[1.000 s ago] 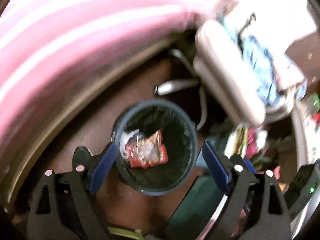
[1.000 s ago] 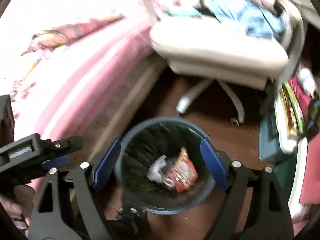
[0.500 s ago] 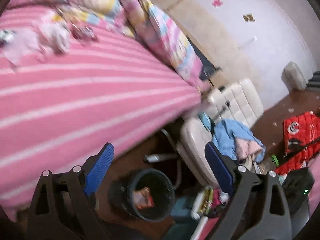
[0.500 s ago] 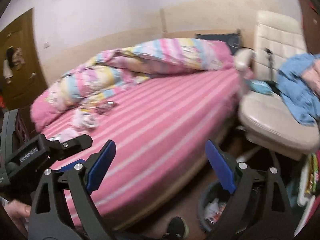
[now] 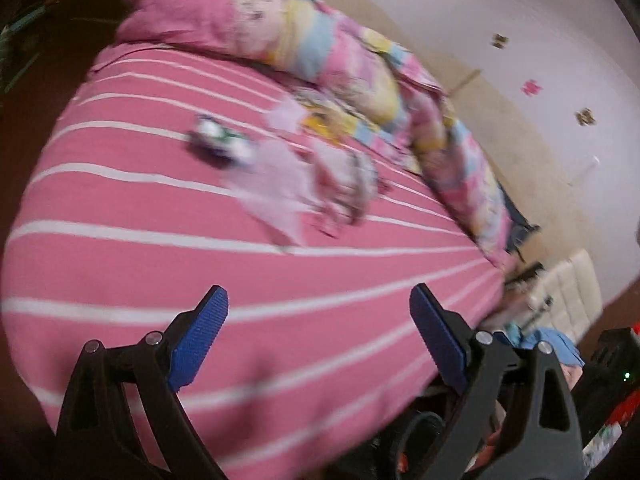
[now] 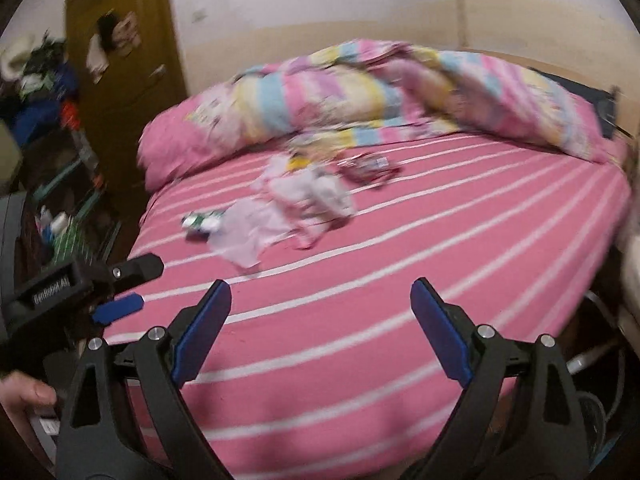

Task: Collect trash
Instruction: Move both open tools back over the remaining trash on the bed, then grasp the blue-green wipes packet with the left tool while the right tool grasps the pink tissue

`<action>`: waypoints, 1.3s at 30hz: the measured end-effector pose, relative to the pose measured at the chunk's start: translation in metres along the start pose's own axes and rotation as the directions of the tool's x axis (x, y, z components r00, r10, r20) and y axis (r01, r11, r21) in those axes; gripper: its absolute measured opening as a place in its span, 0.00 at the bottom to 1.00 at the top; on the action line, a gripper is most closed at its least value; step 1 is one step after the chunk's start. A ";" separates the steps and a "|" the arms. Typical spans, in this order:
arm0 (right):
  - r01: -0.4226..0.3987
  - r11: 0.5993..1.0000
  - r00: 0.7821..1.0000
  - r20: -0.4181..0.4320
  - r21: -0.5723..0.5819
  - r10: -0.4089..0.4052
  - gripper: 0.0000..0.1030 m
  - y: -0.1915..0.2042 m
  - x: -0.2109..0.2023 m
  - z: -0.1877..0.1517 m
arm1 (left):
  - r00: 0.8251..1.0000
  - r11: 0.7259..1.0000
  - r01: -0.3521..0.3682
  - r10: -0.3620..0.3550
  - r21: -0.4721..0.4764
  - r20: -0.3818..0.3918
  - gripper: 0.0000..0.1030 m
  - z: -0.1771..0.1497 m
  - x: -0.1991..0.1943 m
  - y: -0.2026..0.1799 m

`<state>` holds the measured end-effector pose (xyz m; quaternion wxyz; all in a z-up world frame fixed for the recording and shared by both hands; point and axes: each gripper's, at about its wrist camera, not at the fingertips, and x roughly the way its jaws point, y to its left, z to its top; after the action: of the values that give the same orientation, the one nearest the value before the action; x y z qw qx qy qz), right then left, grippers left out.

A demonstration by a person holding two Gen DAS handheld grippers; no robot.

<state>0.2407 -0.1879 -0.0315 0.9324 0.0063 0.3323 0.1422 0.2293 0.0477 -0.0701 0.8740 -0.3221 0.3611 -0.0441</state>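
**Pink striped bed ahead, both grippers empty**

Pink sheet with white stripes fills both my wrist views: the bed [image 6: 400, 264] lies right in front of me. My right gripper [image 6: 320, 320] has its blue-padded fingers [image 6: 200, 332] spread wide, with nothing between them but the mattress edge beyond. My left gripper [image 5: 318, 328] is likewise spread wide and empty; from the right wrist view I also see it off to the left side, with a hand [image 6: 24, 400] on its grip.

The trash sits out on the middle of the bed, well apart from both grippers. I make out a small green-and-white wrapper [image 6: 200, 222] nearest the left edge, a crumpled pale pink sheet of paper or plastic [image 6: 248, 236] just beside it, a bunched pinkish-white wad [image 6: 316, 196] touching that, and a dark red packet [image 6: 368, 168] further back. Motion blur keeps me from reading any labels. A rumpled pastel duvet [image 6: 400, 96] lies along the far side of the bed against the wall. A wooden door [image 6: 124, 80] stands to the left, and a cream chair [image 5: 568, 292] shows past the bed's right corner.
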 end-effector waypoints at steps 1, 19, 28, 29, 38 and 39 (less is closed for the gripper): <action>-0.014 1.000 1.000 -0.009 -0.025 0.013 0.88 0.008 0.015 0.000 | 1.000 1.000 -0.012 0.012 -0.009 0.001 0.87 0.005 0.003 0.010; -0.120 0.989 0.990 -0.088 -0.091 0.112 0.88 0.066 0.183 0.028 | 0.991 0.974 -0.135 0.134 -0.181 -0.018 0.87 0.111 0.091 0.099; -0.155 0.985 0.968 -0.212 -0.072 0.136 0.71 0.065 0.234 0.035 | 0.983 0.970 -0.184 0.185 -0.161 -0.010 0.87 0.139 0.125 0.098; -0.164 0.984 0.959 -0.245 -0.071 0.142 0.68 0.066 0.241 0.033 | 0.983 0.971 -0.184 0.185 -0.150 -0.006 0.86 0.140 0.127 0.097; -0.155 0.982 0.956 -0.267 -0.106 0.122 0.37 0.073 0.248 0.032 | 0.981 0.982 -0.190 0.188 -0.025 -0.053 0.45 0.139 0.140 0.087; -0.157 0.981 0.956 -0.265 -0.112 0.123 0.28 0.074 0.247 0.032 | 0.983 0.984 -0.176 0.174 -0.033 -0.063 0.41 0.139 0.140 0.089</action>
<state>0.4244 -0.0481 -0.1513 0.8673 -0.0502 0.4391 0.2290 0.4107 0.1484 -0.1334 0.8569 -0.3043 0.4149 0.0302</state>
